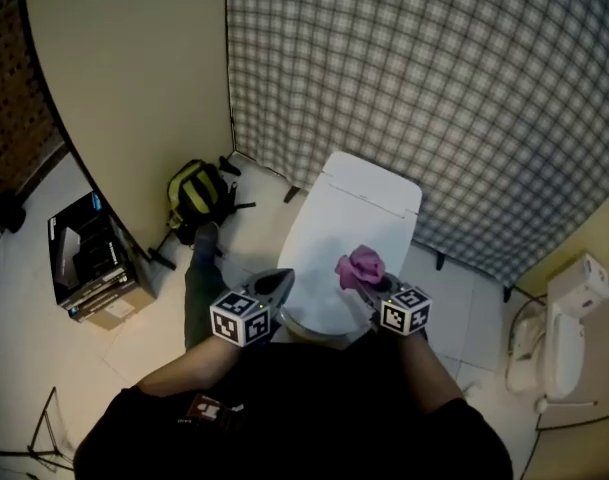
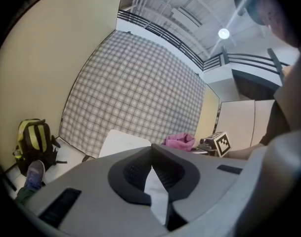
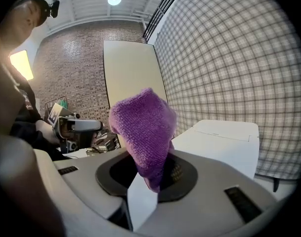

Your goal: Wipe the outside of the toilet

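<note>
Toilet [image 1: 356, 218]: white, glossy, lid down, standing mid-floor on pale tiles w/ its tank end against a checked curtain [image 1: 434, 88], straight in front of the person. R gripper [image 1: 364, 280] is over the lid, jaws clamped on a purple cloth [image 1: 361, 264] that bunches up above them. L gripper [image 1: 280, 280] is at the bowl's left edge, jaws closed together, nothing btw them. Left of toilet: yellow-black backpack [image 1: 197, 192] by the beige wall, a shoe [image 1: 205, 236] just beside it, box [image 1: 92, 268] of gear further out. Far right: a white fixture [image 1: 566, 323]. Count: 1 toilet, 1 cloth, 2 grippers, 1 backpack, 1 box.
</note>
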Available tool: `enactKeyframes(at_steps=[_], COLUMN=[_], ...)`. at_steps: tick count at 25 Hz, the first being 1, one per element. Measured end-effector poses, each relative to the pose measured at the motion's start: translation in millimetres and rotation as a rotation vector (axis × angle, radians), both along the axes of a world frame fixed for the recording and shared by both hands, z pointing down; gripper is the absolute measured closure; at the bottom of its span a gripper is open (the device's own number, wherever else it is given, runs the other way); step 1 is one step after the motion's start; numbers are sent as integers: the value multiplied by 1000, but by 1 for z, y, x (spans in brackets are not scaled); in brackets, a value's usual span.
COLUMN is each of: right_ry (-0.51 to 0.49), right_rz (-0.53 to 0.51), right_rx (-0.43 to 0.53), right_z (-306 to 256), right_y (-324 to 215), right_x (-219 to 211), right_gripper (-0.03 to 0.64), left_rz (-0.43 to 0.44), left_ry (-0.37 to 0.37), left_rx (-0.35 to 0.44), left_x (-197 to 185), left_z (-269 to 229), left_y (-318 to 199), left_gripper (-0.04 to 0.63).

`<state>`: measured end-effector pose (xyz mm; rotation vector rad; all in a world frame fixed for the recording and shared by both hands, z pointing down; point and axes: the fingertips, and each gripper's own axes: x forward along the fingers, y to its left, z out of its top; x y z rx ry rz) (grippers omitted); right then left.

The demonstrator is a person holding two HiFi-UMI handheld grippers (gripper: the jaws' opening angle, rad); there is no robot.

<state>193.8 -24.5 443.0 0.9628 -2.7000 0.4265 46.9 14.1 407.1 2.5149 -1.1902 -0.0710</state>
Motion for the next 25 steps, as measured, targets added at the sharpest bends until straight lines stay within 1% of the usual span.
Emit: enactKeyframes(at_steps=[3,6,11,17,19,25], right_ry=[-12,-42,-64,-56,-59,-66], right_rz=[-3,15,88,139,153,168], right_rx=[5,12,58,73,64,39], right_z=[2,1,4,5,10,22], right_y=[0,0,-4,-7,-7,-2], right_x=[4,7,15,37,44,56], right_gripper=[525,525,528,534,535,535], left_rz=[-21,-10,45,127,138,124], left_ry=[-6,-35,-100,-147,-154,-145], left_rx=[-21,-32,-36,-19,-22,-38], left_x=[5,12,26,62,67,69], left_z=[2,4,12,20,23,26], left_y=[2,1,-5,0,2,-4], left_gripper=[600,600,600,600,600,600])
